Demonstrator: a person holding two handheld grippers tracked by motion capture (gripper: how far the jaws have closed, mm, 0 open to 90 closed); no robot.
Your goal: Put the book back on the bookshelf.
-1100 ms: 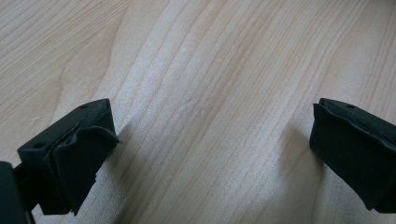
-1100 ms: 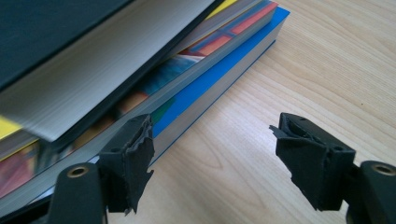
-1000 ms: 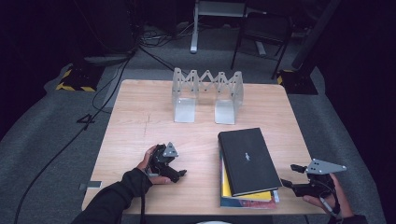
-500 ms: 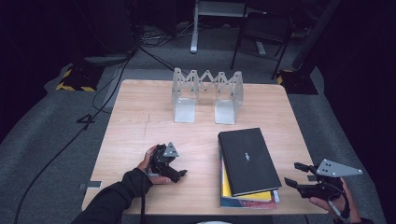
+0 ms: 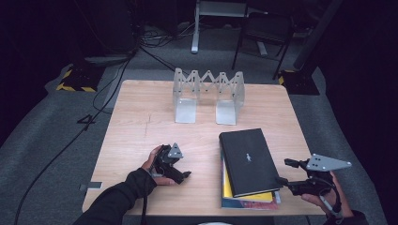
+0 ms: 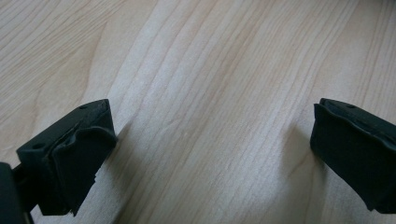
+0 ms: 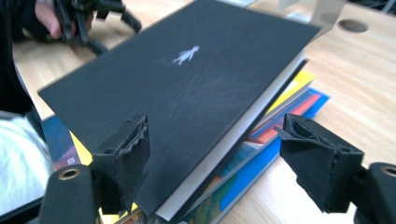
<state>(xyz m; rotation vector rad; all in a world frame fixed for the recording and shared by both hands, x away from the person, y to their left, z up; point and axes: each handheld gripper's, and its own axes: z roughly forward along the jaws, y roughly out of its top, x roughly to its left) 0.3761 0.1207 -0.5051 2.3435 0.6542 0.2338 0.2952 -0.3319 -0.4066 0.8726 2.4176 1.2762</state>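
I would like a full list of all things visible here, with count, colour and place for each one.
black book: 1, black, top of the stack at the table's right front.
yellow book: 1, yellow, under the black book.
blue book: 1, blue with coloured cover, bottom of the stack.
bookend rack: 1, grey metal, table's far middle.
table: 1, light wood, centre.
chair: 1, dark, floor behind the table.
left gripper: 1, black, open, resting on the table's left front.
right gripper: 1, black, open, at the stack's right edge.
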